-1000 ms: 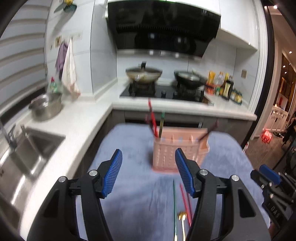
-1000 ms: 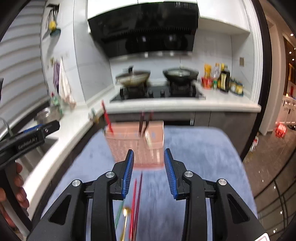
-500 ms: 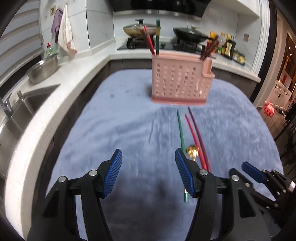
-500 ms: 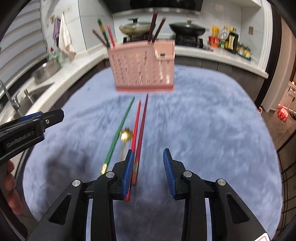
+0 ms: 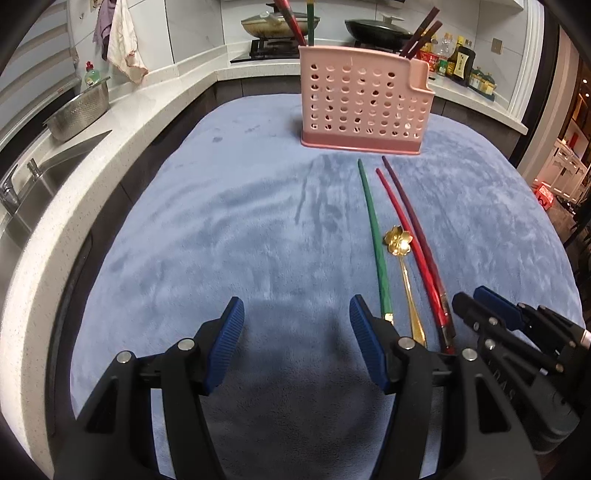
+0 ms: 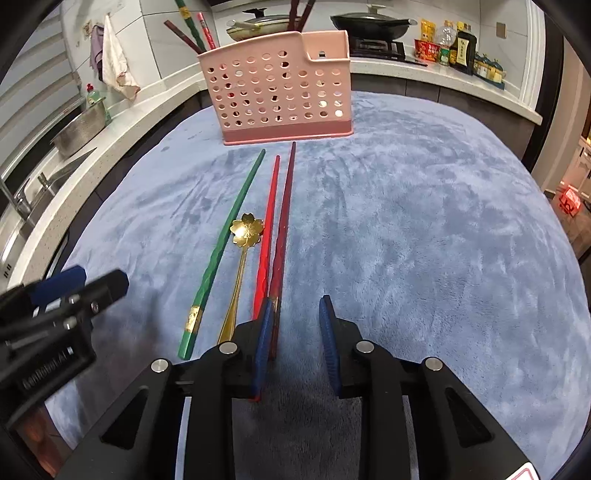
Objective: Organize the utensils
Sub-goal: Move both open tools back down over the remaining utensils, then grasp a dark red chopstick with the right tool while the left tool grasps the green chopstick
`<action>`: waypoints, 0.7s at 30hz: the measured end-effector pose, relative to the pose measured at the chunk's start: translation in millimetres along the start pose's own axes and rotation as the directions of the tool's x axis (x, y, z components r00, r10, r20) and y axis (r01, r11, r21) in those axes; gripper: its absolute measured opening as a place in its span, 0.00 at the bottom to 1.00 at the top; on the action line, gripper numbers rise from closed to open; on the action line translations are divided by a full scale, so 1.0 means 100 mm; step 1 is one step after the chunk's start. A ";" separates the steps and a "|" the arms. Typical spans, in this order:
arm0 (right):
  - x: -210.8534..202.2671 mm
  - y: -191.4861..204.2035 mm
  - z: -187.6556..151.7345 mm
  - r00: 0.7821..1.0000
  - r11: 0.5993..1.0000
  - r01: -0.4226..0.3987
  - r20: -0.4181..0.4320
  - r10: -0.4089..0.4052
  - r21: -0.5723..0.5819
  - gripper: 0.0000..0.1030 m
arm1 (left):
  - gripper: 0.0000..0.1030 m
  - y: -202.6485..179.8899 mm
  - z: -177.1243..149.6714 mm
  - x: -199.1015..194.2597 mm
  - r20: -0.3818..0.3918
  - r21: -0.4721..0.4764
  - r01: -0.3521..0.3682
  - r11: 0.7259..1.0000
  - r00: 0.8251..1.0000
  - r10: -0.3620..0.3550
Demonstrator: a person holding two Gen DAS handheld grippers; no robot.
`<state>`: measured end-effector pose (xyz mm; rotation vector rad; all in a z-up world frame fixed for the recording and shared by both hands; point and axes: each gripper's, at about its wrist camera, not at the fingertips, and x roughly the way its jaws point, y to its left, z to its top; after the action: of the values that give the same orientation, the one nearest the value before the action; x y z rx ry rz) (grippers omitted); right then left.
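A: Utensils, loose, four items on the blue cloth (image 5: 221,229), listed left to right in the left wrist view: green chopstick (image 5: 373,236), gold flower-bowl spoon (image 5: 400,258), red chopstick (image 5: 410,247), dark maroon chopstick (image 5: 415,225). All lie roughly parallel, tips toward the pink perforated holder (image 5: 364,99), which stands upright at the far end of the cloth and already carries several chopsticks.

B: Change since a second ago?

A: Both grippers have come down from holder height to just above the cloth. Left gripper (image 5: 297,343): jaws wide, nothing between them, over bare cloth left of the green chopstick. Right gripper (image 6: 295,332): jaws have just been closing and stand narrow; the maroon chopstick's near end lies against the inner face of the left pad, and the right pad is not yet on it. Not gripped.

B: Meaning for the task?

A: Judged: a pickup of the maroon stick is starting; four items remain unsorted.

B: Obstructions?

A: The red chopstick touches the maroon one near the pads and may be taken along. Surroundings: sink (image 5: 40,177), colander (image 5: 79,114), stove with pans (image 5: 273,27), bottles (image 5: 458,61), none in the path.
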<state>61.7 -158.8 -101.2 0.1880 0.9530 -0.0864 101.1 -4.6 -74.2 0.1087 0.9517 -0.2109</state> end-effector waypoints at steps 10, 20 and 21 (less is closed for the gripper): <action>0.14 0.06 0.05 1.000 1.000 -0.019 -0.022 0.019 -0.001 0.15 | 0.55 0.00 -0.05 0.10 -0.033 0.003 -0.003 1.000 0.999 0.003; 0.24 0.10 0.01 0.999 0.999 -0.027 -0.048 0.026 -0.021 0.10 | 0.55 -0.02 -0.04 0.13 -0.041 0.007 0.004 1.000 0.999 -0.004; 0.24 0.11 -0.01 0.999 0.999 -0.026 -0.046 0.025 -0.024 0.10 | 0.55 -0.02 -0.04 0.13 -0.041 0.008 0.004 1.000 0.999 -0.004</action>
<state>76.6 -148.1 -119.6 0.1800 0.9960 -0.0470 104.3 -7.6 -87.3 0.1191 0.9922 -0.2170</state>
